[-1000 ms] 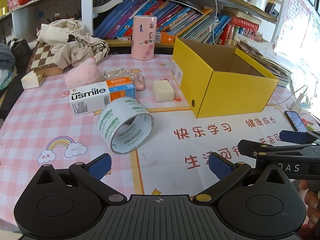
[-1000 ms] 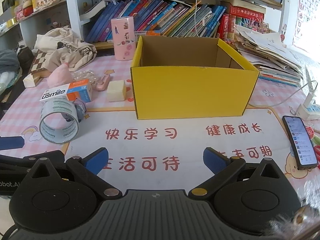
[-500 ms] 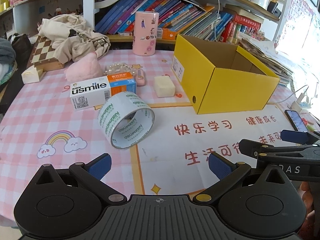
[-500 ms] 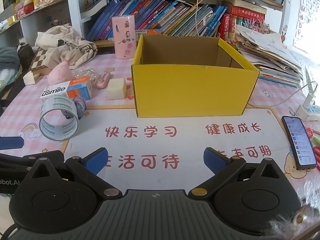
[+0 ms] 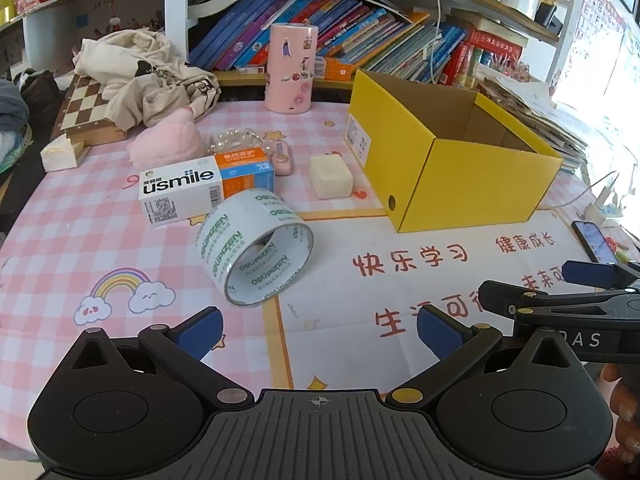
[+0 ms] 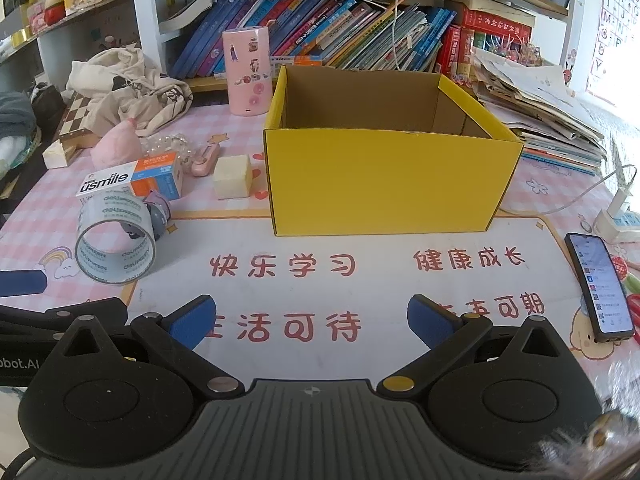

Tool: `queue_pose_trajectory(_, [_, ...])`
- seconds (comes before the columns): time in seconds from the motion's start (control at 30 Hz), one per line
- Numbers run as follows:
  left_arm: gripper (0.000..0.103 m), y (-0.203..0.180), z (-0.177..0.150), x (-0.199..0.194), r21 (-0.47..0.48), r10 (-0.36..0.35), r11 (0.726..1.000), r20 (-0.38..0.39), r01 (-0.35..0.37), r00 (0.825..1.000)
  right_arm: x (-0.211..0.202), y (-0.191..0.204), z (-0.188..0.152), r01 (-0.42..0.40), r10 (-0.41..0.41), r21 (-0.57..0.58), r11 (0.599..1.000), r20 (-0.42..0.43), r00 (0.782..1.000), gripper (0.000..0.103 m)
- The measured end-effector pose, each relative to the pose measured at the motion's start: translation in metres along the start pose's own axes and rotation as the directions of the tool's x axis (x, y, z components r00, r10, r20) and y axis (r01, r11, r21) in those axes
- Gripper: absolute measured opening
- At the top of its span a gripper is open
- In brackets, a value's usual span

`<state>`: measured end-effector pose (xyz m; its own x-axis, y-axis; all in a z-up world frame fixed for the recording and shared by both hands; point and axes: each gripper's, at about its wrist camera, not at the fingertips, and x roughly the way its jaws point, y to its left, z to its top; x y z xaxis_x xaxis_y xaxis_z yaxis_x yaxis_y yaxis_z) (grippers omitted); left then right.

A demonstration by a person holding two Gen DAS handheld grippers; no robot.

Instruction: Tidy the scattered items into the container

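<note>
An open yellow cardboard box (image 5: pixel 472 184) (image 6: pixel 384 176) stands on the table, empty as far as I see. Left of it lie a clear tape roll (image 5: pixel 256 248) (image 6: pixel 114 240), a white-and-orange usmile box (image 5: pixel 200 188) (image 6: pixel 128 180), a cream block (image 5: pixel 331 176) (image 6: pixel 233 177), a small pink device (image 5: pixel 282 156) (image 6: pixel 205 156), a pink plush (image 5: pixel 168 142) (image 6: pixel 116 144) and clear beads (image 5: pixel 234 140). A small grey toy (image 6: pixel 156 210) sits behind the tape. My left gripper (image 5: pixel 318 332) is open and empty, near the tape. My right gripper (image 6: pixel 311 322) is open and empty, in front of the yellow box.
A pink cylinder (image 5: pixel 292 68) stands at the back before a shelf of books. A chessboard (image 5: pixel 86 110) with a beige cloth (image 5: pixel 144 76) lies back left. A phone (image 6: pixel 600 284) and a power strip (image 6: pixel 618 224) lie right. Stacked papers (image 6: pixel 536 112) sit beside the yellow box.
Both grippers have drifted slightly; the left view has moved a little closer to the tape roll. Nothing on the table has moved and both grippers stay open.
</note>
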<state>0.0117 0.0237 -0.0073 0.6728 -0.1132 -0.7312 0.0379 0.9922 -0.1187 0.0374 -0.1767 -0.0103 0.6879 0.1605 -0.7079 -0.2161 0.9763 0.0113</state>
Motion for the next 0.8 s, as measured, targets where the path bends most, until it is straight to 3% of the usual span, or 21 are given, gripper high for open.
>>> queue_pose_trajectory(0.47, [0.103, 0.014, -0.002, 0.002, -0.031, 0.015, 0.999, -0.019, -0.015, 1.0, 0.007, 0.013, 0.005, -0.011, 0.01, -0.028, 1.0, -0.022, 1.0, 0.103])
queue_pose_trajectory(0.8, [0.103, 0.028, -0.007, -0.003, -0.089, 0.063, 0.994, -0.024, -0.065, 0.998, 0.015, 0.029, 0.011, -0.063, 0.059, -0.081, 0.995, -0.041, 0.997, 0.103])
